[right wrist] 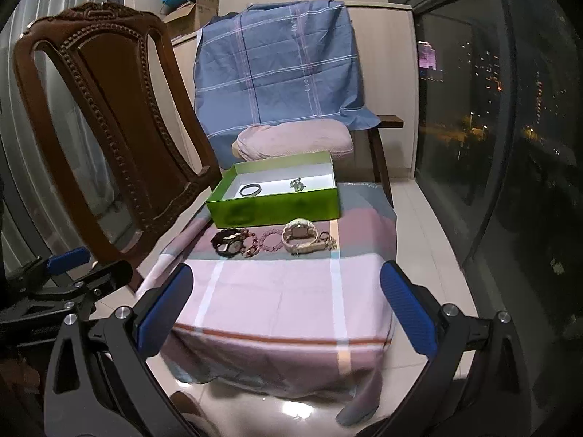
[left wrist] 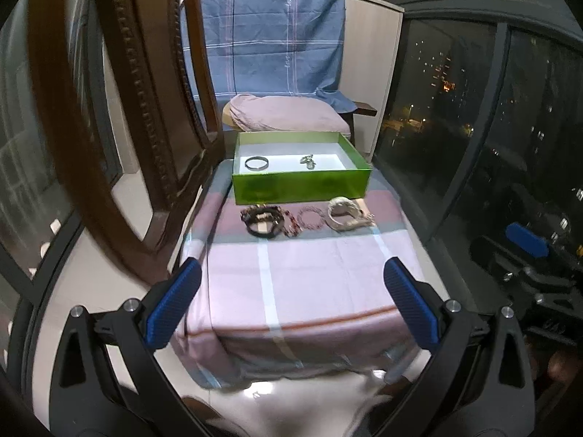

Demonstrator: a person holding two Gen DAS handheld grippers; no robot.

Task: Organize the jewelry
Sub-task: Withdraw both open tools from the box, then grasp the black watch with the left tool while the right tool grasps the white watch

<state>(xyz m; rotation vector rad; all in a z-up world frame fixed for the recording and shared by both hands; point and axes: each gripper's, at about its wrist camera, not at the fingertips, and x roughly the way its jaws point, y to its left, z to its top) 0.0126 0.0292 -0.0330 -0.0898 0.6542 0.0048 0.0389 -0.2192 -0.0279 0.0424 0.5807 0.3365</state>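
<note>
A green box with a white inside stands at the far end of a small cloth-covered table. A dark bangle and a small metal trinket lie in it. In front of the box lies a row of jewelry: a dark watch with beads, a pink bead bracelet, and a cream watch with a chain. My left gripper and right gripper both hover open over the table's near end, holding nothing.
A carved wooden chair stands close on the left. Behind the table, a chair carries a blue plaid cloth and a pink cushion. Dark windows run along the right; tiled floor surrounds the table.
</note>
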